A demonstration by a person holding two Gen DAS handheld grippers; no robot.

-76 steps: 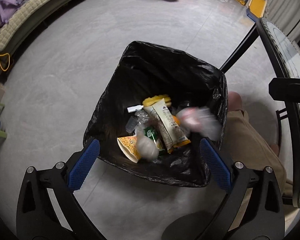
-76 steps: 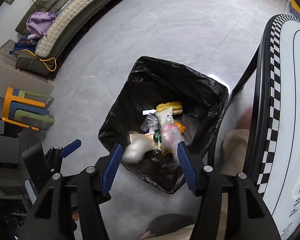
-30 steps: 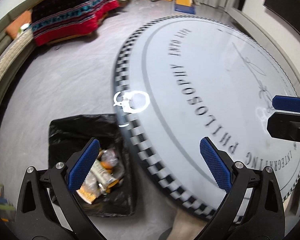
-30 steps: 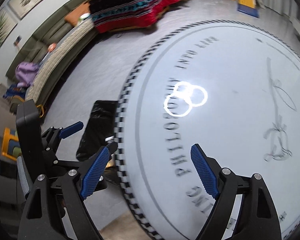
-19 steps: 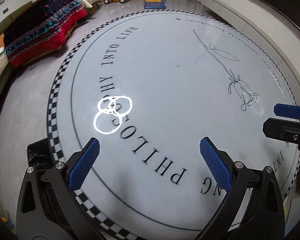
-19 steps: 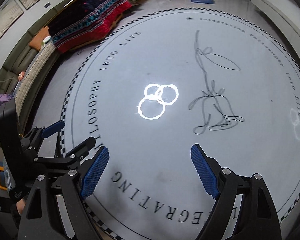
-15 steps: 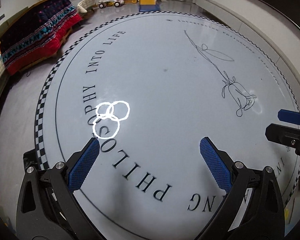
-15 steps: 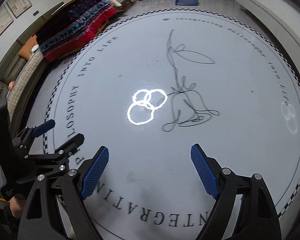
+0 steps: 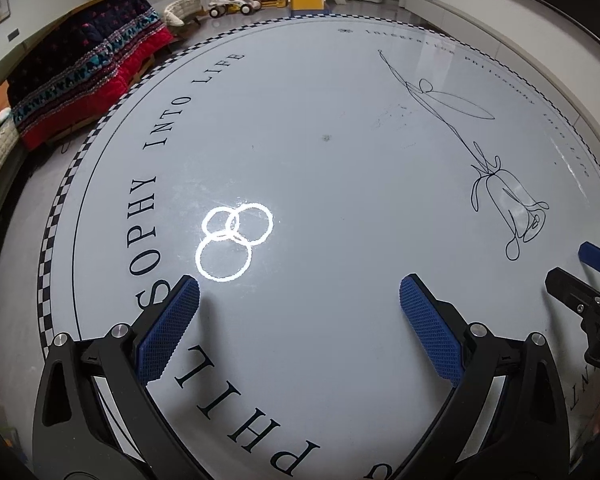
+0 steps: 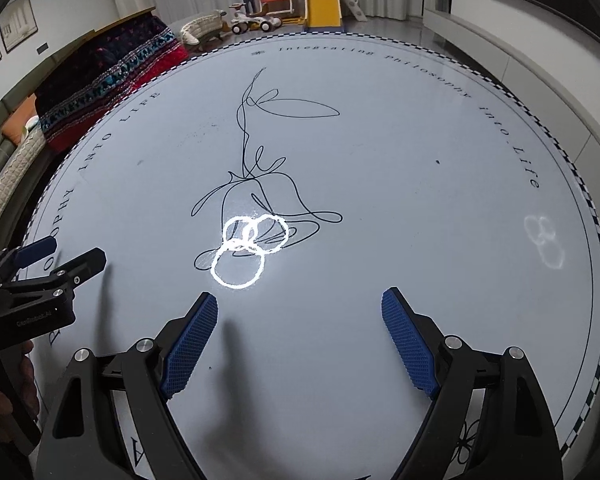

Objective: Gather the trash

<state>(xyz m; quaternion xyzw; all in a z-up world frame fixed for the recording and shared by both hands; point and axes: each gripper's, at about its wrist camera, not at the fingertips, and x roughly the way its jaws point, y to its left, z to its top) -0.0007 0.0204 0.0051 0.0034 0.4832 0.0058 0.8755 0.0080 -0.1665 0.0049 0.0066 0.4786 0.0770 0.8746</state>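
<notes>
Round table (image 9: 340, 184): white glossy top, black-white checker rim, thin black inner ring. Printed lettering runs round the edge, incl. "INTO LIFE". Black line-drawn flower (image 10: 260, 184) near centre. Three-ring lamp glare (image 9: 232, 242) on surface. Small dark speck (image 9: 326, 138) mid-top. Faint smudges nr flower stem. Nothing else seen lying on it.

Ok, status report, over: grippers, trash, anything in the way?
Left gripper open, empty. Right gripper open, empty. Both over the table; no trash in view on it. Nothing in the way.
</notes>
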